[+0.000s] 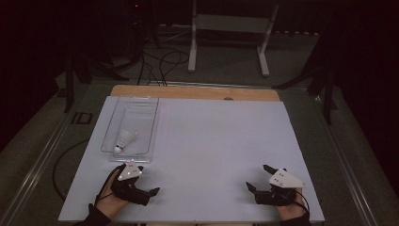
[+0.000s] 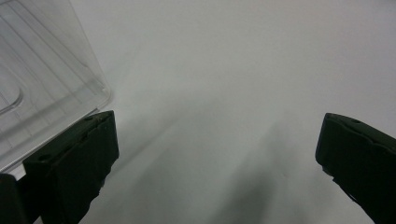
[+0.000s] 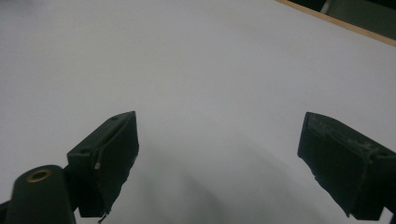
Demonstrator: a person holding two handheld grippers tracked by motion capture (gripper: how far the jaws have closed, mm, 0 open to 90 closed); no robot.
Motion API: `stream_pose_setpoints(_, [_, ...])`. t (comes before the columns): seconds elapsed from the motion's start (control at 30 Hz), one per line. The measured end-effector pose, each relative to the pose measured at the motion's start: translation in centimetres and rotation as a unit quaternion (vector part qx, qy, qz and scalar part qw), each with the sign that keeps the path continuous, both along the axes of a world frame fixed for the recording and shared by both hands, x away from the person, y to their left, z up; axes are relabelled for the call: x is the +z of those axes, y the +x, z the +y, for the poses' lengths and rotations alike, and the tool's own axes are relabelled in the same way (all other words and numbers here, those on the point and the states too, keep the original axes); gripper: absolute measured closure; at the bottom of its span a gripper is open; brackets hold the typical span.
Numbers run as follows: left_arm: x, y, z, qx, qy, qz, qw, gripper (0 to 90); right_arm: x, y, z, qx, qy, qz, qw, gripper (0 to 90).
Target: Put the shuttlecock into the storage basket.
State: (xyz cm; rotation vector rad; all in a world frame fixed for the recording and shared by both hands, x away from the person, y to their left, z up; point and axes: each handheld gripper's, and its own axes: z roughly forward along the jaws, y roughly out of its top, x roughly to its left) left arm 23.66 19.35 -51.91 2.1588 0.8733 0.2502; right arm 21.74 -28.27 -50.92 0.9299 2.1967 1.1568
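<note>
White table (image 1: 211, 141): one clear tray (image 1: 141, 106), one shuttlecock (image 1: 123, 140) inside, left gripper (image 1: 139, 179) and right gripper (image 1: 258, 177) with jaws apart, empty.

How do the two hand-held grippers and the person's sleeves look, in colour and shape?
Both the left hand-held gripper and the right hand-held gripper are black, each with two blocky jaws and a light grey three-cornered plate on top. A thin black cable loops beside each one. The sleeve at the left wrist is dark.

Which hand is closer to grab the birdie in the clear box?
The left. Its tongs sit open right beside the clear tray holding the shuttlecock. The right tongs, also open, rest far across the white board.
</note>
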Motion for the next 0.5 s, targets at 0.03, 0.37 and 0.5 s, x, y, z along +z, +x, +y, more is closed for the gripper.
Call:
stream_pose_setpoints(0.03, [-0.01,0.0,-0.02,-0.002,0.0,0.0,1.0,0.1,-0.02,0.01,0.0,0.0,0.001,0.0,1.0,12.2])
stream_pose_setpoints(0.37, [-0.06,-0.03,-0.04,-0.001,0.0,-0.004,1.0,0.1,-0.1,0.05,-0.07,0.0,0.0,0.003,1.0,12.2])
stream_pose_setpoints(0.5, [-0.06,-0.05,-0.07,-0.002,-0.002,-0.004,1.0,0.1,-0.09,0.04,-0.02,-0.001,0.0,0.003,1.0,12.2])
